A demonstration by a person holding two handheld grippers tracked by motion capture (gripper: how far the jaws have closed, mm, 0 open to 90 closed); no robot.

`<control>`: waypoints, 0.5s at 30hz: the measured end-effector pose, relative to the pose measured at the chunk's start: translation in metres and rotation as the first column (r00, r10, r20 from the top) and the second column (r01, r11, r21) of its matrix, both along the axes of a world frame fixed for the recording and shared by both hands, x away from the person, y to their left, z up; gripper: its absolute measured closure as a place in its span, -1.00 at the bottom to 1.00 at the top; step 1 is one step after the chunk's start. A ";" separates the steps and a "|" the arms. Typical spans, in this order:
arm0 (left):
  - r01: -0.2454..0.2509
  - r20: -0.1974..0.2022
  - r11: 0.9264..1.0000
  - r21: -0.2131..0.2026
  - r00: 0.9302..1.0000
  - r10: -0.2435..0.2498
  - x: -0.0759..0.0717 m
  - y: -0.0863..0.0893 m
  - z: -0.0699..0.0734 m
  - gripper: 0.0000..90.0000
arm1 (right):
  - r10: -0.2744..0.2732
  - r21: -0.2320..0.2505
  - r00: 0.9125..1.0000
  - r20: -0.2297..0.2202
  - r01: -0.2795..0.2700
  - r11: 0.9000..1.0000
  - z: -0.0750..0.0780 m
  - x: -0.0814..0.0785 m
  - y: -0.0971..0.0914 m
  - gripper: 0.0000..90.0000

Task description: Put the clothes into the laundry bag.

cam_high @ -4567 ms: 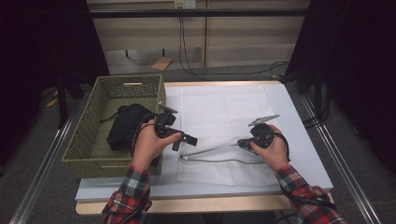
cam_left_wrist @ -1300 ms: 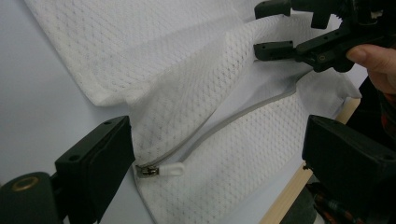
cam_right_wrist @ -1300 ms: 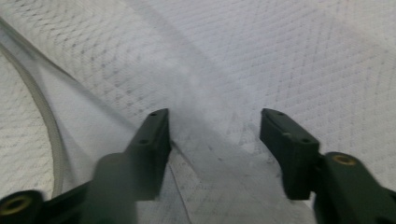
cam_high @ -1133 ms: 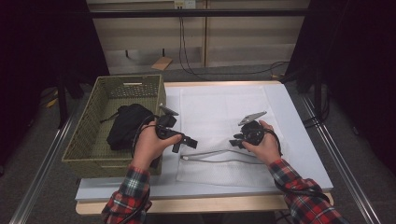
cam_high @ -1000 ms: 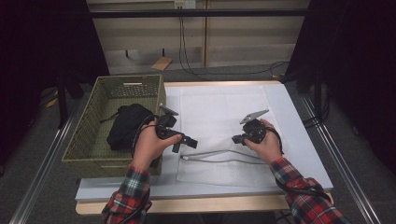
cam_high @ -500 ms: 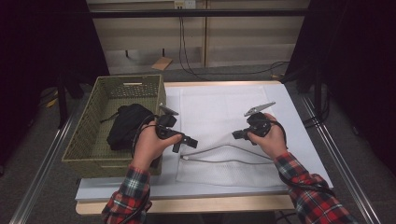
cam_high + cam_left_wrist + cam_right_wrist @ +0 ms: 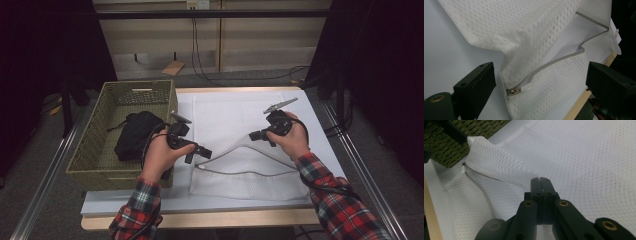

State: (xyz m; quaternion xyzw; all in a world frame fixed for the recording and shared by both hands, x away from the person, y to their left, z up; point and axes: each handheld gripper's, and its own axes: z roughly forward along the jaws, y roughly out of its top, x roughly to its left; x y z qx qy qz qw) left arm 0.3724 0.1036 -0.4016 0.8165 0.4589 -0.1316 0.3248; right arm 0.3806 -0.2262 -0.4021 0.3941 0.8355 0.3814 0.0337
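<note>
A white mesh laundry bag lies flat on the table with its grey zipper open along the near side. My right gripper is shut on the bag's upper layer by the zipper edge and holds that layer up as a tent off the table. My left gripper hovers open just over the bag's left corner. In the left gripper view the metal zipper pull sits between the wide-apart jaws, untouched. The same pull marks the bag's far corner in the right gripper view.
An olive woven basket stands at the table's left with a black garment inside it. The table's wooden front edge runs close below the bag. Cables cross the floor behind the table.
My right gripper has risen and drifted slightly right with the mesh layer pinched in it, pulling the bag's opening higher. The left gripper has stayed where it was.
</note>
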 end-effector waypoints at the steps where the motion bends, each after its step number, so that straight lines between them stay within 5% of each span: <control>1: -0.004 -0.004 1.000 -0.005 1.000 0.004 0.000 0.000 0.000 -0.80 | -0.002 0.003 1.000 -0.003 0.002 1.000 0.001 0.001 0.000 1.00; 15: 0.004 0.003 1.000 0.002 1.000 -0.004 0.001 0.002 0.001 -0.81 | 0.009 0.027 1.000 -0.018 -0.008 1.000 0.014 0.015 -0.003 1.00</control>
